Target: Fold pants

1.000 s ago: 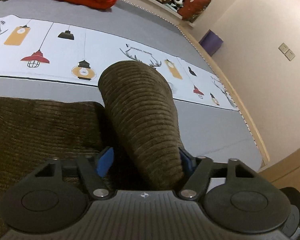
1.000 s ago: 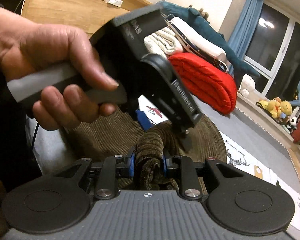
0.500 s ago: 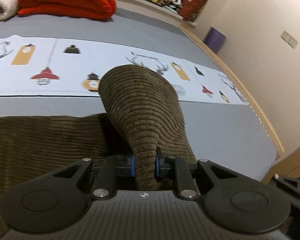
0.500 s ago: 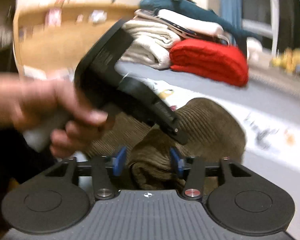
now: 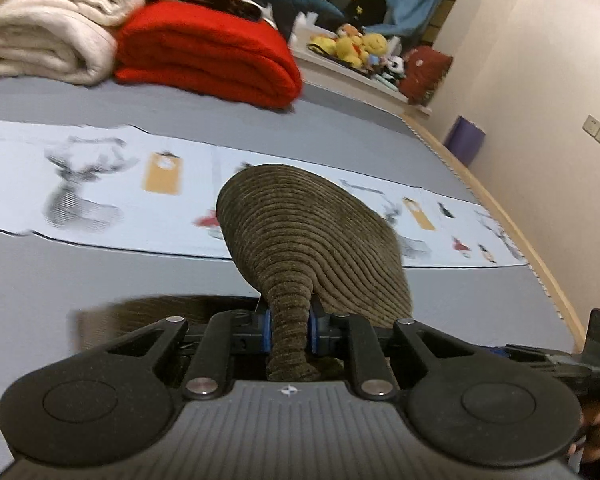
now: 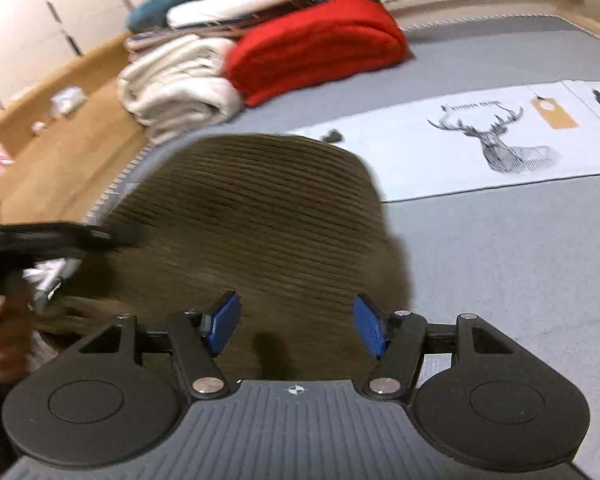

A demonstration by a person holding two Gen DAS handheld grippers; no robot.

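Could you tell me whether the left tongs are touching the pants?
Touching. The left wrist view shows the left tongs shut on a bunched fold of the pants, both blue pads pressed against the cloth with no gap.

text: none legible | printed panel (image 6: 480, 136) caption above deer (too blurred)
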